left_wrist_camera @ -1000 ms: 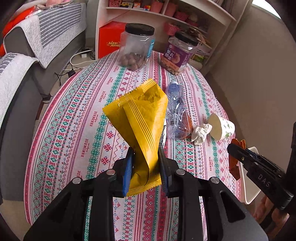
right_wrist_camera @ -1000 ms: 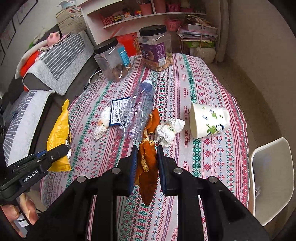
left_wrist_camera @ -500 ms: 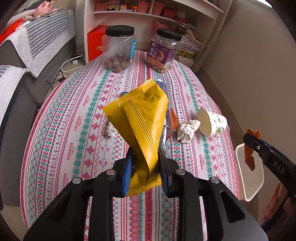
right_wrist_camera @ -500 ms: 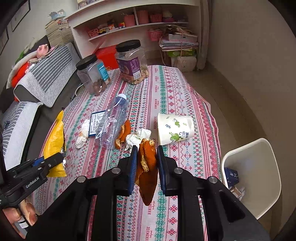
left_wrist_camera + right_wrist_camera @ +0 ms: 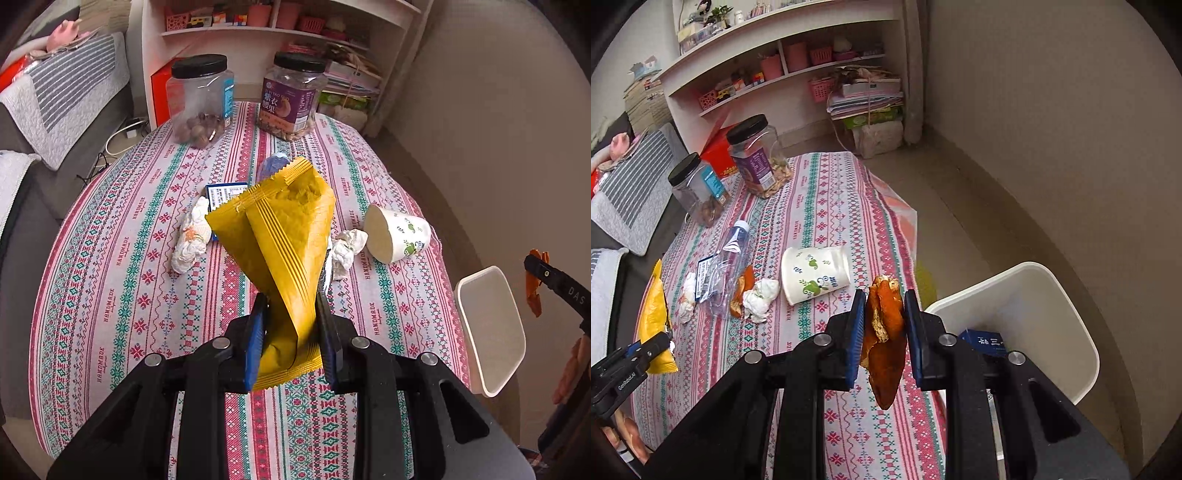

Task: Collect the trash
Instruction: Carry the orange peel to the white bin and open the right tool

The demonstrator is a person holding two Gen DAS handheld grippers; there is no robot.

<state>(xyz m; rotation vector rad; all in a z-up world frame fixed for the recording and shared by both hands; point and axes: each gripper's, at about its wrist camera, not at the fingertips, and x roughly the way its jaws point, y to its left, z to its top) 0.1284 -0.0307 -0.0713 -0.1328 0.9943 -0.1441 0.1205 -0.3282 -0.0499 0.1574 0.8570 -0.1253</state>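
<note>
My left gripper (image 5: 290, 314) is shut on a yellow snack bag (image 5: 280, 240) and holds it upright above the table. My right gripper (image 5: 884, 312) is shut on an orange peel (image 5: 884, 343), above the table's right edge beside the white trash bin (image 5: 1052, 295). The bin holds a blue box (image 5: 984, 341) and also shows in the left wrist view (image 5: 491, 332). On the table lie a paper cup (image 5: 812, 273) on its side, crumpled tissues (image 5: 759, 299), a second peel (image 5: 744, 290), a crushed plastic bottle (image 5: 729, 254) and a blue-white wrapper (image 5: 705, 275).
Two black-lidded jars (image 5: 199, 99) (image 5: 291, 96) stand at the table's far end. A white shelf unit (image 5: 783, 66) and a red box (image 5: 162, 92) are behind them. A grey sofa (image 5: 55, 110) runs along the left. The table has a patterned cloth (image 5: 110, 277).
Both grippers have pulled back and up from the table with their loads. The right gripper has swung right toward the bin, which now shows more fully.
</note>
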